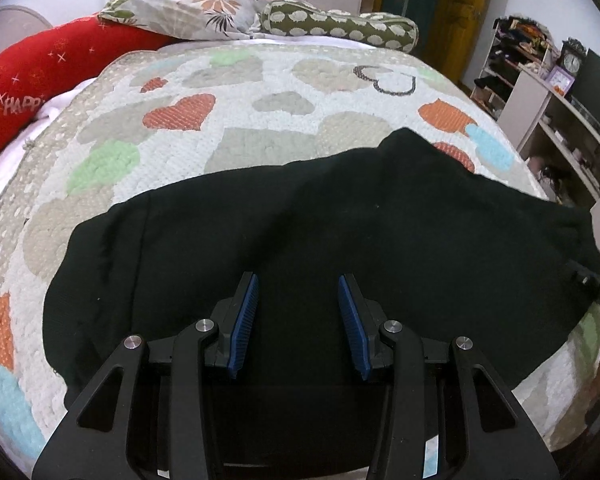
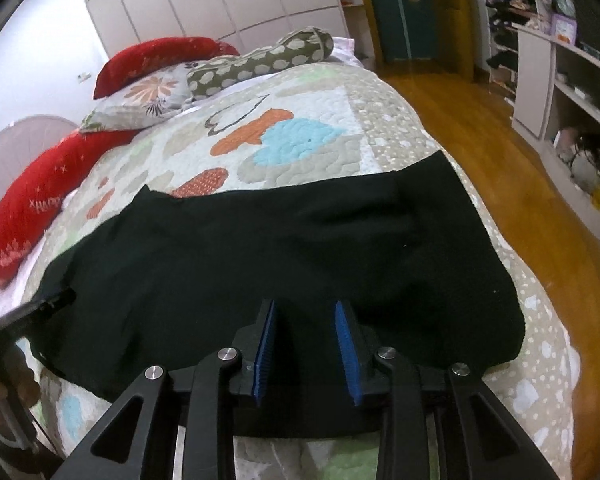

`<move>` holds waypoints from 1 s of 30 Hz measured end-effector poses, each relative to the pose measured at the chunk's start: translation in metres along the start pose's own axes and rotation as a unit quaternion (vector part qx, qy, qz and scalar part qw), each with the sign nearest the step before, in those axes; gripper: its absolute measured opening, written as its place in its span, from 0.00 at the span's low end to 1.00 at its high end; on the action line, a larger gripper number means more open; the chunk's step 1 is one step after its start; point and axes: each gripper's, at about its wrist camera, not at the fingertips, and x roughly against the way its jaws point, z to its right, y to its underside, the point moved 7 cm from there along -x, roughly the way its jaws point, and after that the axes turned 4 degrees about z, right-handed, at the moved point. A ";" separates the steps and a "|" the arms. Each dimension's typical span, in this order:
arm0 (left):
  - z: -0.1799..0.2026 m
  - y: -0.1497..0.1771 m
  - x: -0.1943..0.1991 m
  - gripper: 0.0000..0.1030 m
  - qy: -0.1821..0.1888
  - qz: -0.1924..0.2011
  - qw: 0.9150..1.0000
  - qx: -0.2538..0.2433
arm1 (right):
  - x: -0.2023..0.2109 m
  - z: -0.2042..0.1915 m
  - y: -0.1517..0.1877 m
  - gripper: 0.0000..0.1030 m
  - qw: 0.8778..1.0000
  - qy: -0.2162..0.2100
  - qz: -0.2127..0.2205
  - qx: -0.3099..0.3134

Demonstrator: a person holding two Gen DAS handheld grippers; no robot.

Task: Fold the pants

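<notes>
Black pants (image 1: 300, 232) lie spread flat across the near part of the bed, on a quilt with heart shapes (image 1: 220, 120). My left gripper (image 1: 299, 282) is open and empty, hovering over the near edge of the pants. My right gripper (image 2: 305, 308) is open and empty over the near edge of the pants (image 2: 280, 248) toward their right end. The right gripper's tip shows at the right edge of the left wrist view (image 1: 592, 280), and the left gripper shows at the left of the right wrist view (image 2: 40, 308).
Red, floral and green spotted pillows (image 1: 228, 12) line the head of the bed. Shelves with clutter (image 2: 572, 80) stand to the right across a wooden floor (image 2: 480, 128). White wardrobe doors (image 2: 220, 0) are behind the bed.
</notes>
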 end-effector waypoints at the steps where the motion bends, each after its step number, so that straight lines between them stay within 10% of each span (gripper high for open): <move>1: 0.000 0.000 0.000 0.41 -0.001 0.001 1.000 0.000 | 0.001 -0.001 -0.001 0.28 1.000 0.000 0.001 -0.001; 17: 0.067 -0.020 0.004 0.53 0.074 -0.012 0.996 -0.043 | 0.057 0.012 0.006 0.39 1.000 -0.003 0.024 0.009; 30: 0.214 -0.038 -0.016 0.53 0.196 -0.041 0.963 -0.182 | 0.068 0.067 0.024 0.42 0.996 0.005 0.026 -0.082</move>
